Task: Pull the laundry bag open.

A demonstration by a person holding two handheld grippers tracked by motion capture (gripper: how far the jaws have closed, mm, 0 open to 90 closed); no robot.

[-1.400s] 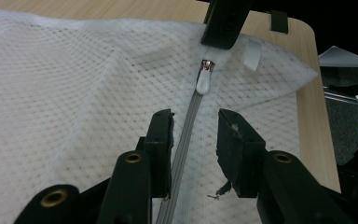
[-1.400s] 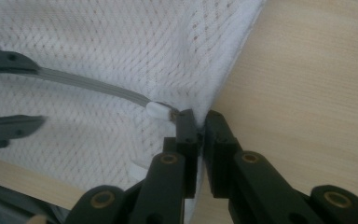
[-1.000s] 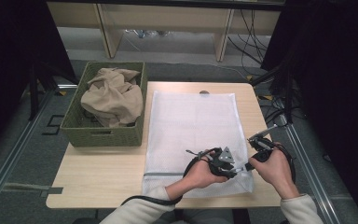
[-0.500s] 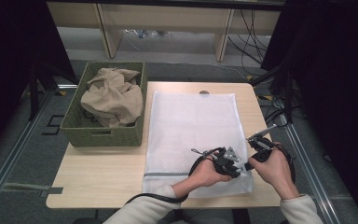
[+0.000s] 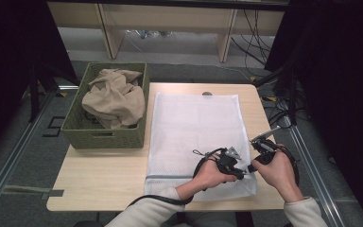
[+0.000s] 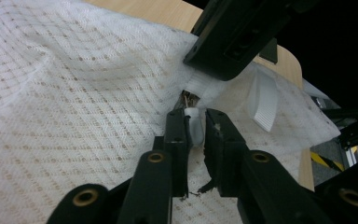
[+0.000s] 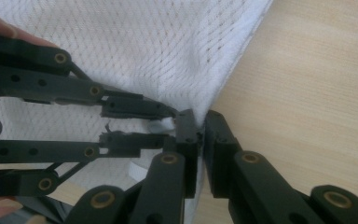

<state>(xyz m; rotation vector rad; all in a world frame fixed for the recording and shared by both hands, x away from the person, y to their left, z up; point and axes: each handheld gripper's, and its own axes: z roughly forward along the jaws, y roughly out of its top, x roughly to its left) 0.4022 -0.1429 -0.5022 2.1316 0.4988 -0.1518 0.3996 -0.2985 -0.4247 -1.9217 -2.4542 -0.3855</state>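
Left tongs (image 6: pixel 196 123) just closing on mesh bag's (image 5: pixel 194 127) white zipper pull (image 6: pixel 195 126); right tongs (image 7: pixel 200 126) clenched on bag's edge, hands side by side low over desk (image 5: pixel 99 175).

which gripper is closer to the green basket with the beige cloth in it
Left. The left gripper sits over the white mesh bag, on the basket side; the right gripper is at the bag's far edge.

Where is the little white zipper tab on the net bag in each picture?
High view: too small to tell; it sits where the left gripper meets the right gripper.
Left gripper view: white tab in the middle, between the jaws.
Right gripper view: middle.
Shared landmark: the mesh bag corner.
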